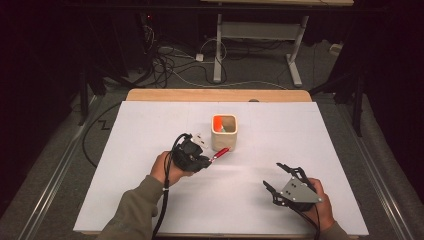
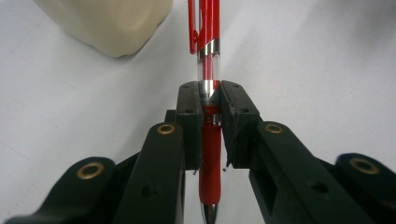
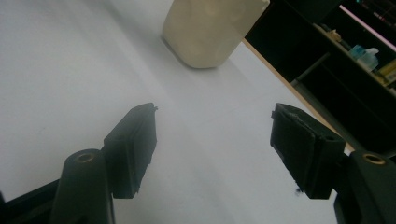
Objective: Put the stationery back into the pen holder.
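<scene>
Black jaws of the right gripper [image 1: 274, 176] stand wide apart w/ nothing between them, low over the white table [image 1: 320, 150] near the front edge, on the right side. Further in, the left gripper [image 1: 211, 159] is clamped on a red pen [image 1: 220, 153] around mid-barrel, held just above the table; pen's clip end points toward the cup [image 1: 224, 132]. Cream cup sits approx mid-table, just beyond the pen, orange inside. Beyond the table: floor cables [image 1: 170, 65].
</scene>
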`<state>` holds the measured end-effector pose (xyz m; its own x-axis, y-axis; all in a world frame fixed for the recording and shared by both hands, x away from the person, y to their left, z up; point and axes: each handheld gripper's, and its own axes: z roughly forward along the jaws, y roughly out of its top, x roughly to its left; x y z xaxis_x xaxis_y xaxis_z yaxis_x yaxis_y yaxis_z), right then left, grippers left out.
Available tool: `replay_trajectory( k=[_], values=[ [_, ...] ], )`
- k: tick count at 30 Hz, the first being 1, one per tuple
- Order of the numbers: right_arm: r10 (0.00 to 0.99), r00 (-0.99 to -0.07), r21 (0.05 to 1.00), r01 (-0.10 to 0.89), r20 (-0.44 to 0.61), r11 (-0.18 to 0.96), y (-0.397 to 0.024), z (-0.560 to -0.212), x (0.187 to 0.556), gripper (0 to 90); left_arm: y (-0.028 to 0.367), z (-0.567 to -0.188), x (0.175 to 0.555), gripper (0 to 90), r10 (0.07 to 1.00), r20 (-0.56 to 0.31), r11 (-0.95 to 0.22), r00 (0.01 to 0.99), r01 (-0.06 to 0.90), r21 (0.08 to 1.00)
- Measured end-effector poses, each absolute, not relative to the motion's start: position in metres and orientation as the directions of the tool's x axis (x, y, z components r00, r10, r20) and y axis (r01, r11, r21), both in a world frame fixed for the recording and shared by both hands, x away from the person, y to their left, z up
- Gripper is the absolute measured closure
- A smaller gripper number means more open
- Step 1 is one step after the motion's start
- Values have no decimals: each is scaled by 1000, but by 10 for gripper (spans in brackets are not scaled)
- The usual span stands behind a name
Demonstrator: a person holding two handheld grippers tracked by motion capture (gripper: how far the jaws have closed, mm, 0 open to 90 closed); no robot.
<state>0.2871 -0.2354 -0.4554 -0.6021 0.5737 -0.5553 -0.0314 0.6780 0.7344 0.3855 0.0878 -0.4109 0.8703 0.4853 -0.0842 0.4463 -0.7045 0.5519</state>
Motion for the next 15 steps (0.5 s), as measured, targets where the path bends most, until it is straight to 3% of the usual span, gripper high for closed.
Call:
replay_trajectory(
  k=[15],
  values=[
    [424,-541,595,-186,-726,782,-192,-452,289,335,69,-406,385,771,435,-86,-757,896,416,504]
  ],
)
